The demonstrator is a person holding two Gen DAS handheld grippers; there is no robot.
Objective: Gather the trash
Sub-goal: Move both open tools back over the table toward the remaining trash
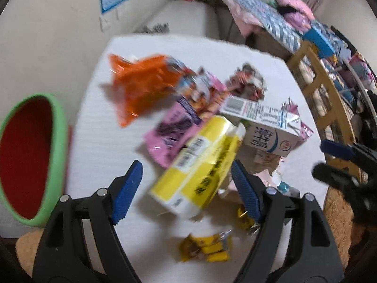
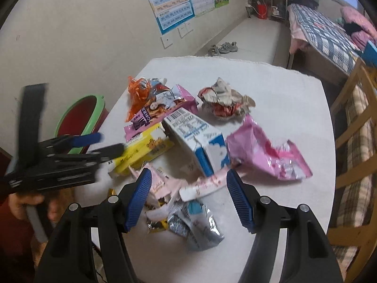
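Trash lies heaped on a white table (image 2: pixel 282 89): a yellow box (image 1: pixel 200 165), a blue and white milk carton (image 2: pixel 198 139), an orange wrapper (image 1: pixel 141 82), a pink bag (image 2: pixel 264 153), crumpled paper (image 2: pixel 223 101) and a silver wrapper (image 2: pixel 195 224). My left gripper (image 1: pixel 186 188) hangs open above the yellow box, its pads clear of it. My right gripper (image 2: pixel 188 198) is open over torn pink wrappers (image 2: pixel 165 184) and the silver wrapper, gripping nothing. In the right wrist view the left gripper (image 2: pixel 109 143) shows blurred beside the yellow box (image 2: pixel 143 151).
A red bin with a green rim (image 1: pixel 56 141) stands off the table's left edge, against the wall. A wooden rail (image 2: pixel 353 122) runs along the right side, with a bed (image 2: pixel 325 28) behind it. Shoes (image 2: pixel 223 47) lie on the floor beyond. A hand (image 2: pixel 23 202) holds the left gripper.
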